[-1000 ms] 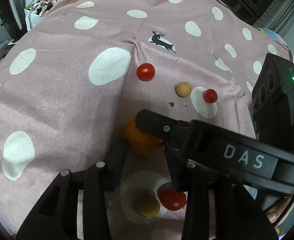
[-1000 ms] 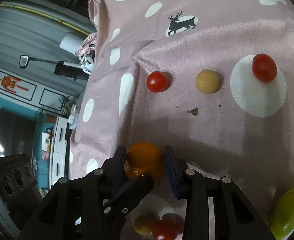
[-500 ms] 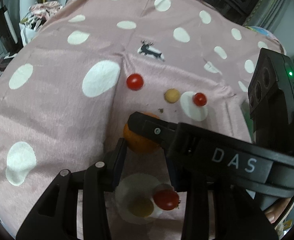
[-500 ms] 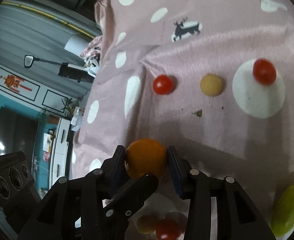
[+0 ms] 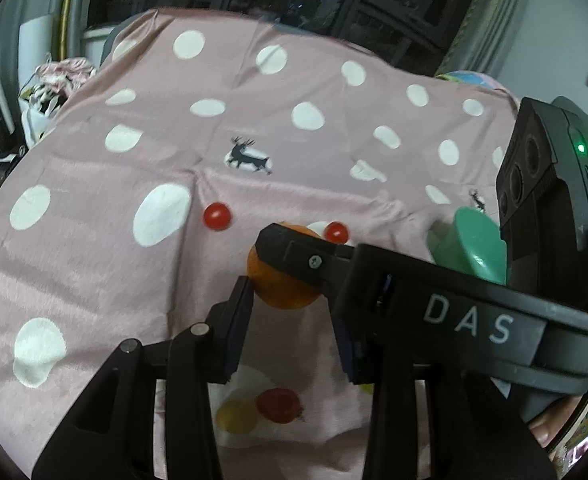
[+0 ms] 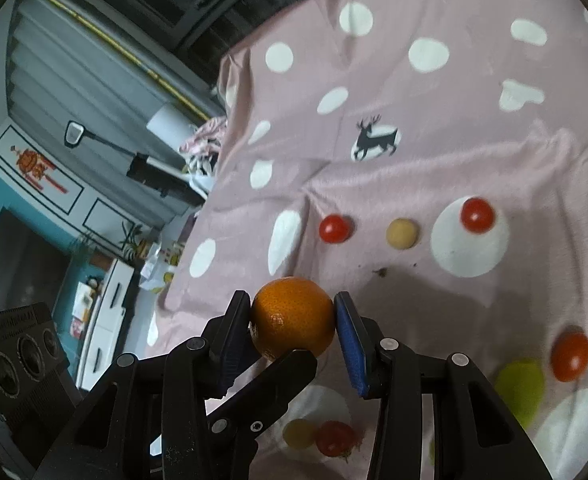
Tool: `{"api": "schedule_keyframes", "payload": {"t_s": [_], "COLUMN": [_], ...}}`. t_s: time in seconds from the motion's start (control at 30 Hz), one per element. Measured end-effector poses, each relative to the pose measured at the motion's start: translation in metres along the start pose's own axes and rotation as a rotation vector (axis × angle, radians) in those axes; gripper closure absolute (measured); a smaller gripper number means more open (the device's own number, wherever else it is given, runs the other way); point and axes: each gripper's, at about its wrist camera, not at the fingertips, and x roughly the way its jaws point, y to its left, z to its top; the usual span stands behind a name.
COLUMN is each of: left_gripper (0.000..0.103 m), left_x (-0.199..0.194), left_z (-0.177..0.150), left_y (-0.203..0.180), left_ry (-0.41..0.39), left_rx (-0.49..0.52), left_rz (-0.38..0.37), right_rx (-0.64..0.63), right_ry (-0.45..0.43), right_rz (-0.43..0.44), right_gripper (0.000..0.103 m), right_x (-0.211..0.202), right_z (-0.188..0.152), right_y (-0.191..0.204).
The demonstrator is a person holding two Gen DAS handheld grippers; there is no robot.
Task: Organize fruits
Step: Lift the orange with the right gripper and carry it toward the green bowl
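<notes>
1. The right gripper has its fingers clamped on the orange, held above the pink spotted cloth;
2. The left gripper fingers stand apart, one beneath the orange;
3. Beyond, cherry tomatoes lie on the cloth.

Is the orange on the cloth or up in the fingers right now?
Up in the fingers. The orange sits clamped between the right gripper pads, clear above the pink cloth.

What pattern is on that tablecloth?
The tablecloth is pink with white dots and small black deer, clearest in the right wrist view.
</notes>
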Motion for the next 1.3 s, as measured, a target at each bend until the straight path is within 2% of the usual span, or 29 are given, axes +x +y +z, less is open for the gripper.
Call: {"api": "schedule_keyframes", "payload": {"t_s": [0.53, 1.3], "left_gripper": [0.066, 0.066], "left_x": [-0.025, -0.045], "left_z": [0.0, -0.002], "left_y": [-0.02, -0.034], "left_ry": [-0.117, -0.202], "left_rx": [0.053, 0.112], "left_rz": [-0.093, -0.132], "right_rx": [-0.082, -0.15], "right_ry": [-0.133, -0.225], "right_rz": [-0.066, -0.131], "right_gripper": [0.058, 0.058], "right_x": [-0.041, -0.072], "right_z": [-0.001, -0.009], "right_y": [0.017, 0.036]}}
